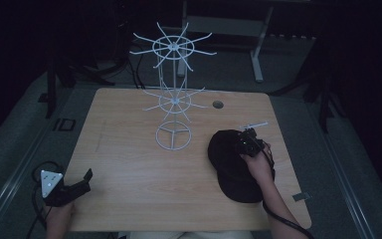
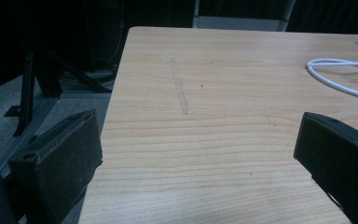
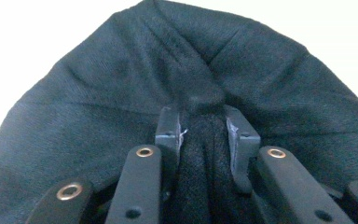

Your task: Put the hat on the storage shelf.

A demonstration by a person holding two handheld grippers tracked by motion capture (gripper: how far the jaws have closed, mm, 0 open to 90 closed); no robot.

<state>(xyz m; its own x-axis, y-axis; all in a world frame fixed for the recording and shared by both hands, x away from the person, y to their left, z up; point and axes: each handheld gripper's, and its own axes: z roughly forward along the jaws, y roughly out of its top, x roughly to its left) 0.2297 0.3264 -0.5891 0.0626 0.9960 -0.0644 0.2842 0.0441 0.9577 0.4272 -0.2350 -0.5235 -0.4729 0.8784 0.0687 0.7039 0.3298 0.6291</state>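
A dim lab or recording studio is suggested. A light wooden desk with rounded corners [image 1: 129, 164] and a round cable port near its far edge [image 1: 218, 104] is set on grey carpet, ringed by black stand legs [image 1: 54, 84] and trailing cables, with a white-framed bench [image 1: 258, 45] seen beyond the far edge.

Wooden desk [image 1: 129, 199]: rounded corners, a faint grey streak [image 2: 179, 91] on the surface toward its left edge, a round cable port [image 1: 218, 104] near the far edge. Beyond the far edge, on grey floor, a white table frame [image 1: 258, 50]. Dark stands [image 2: 28, 88] off the left edge.
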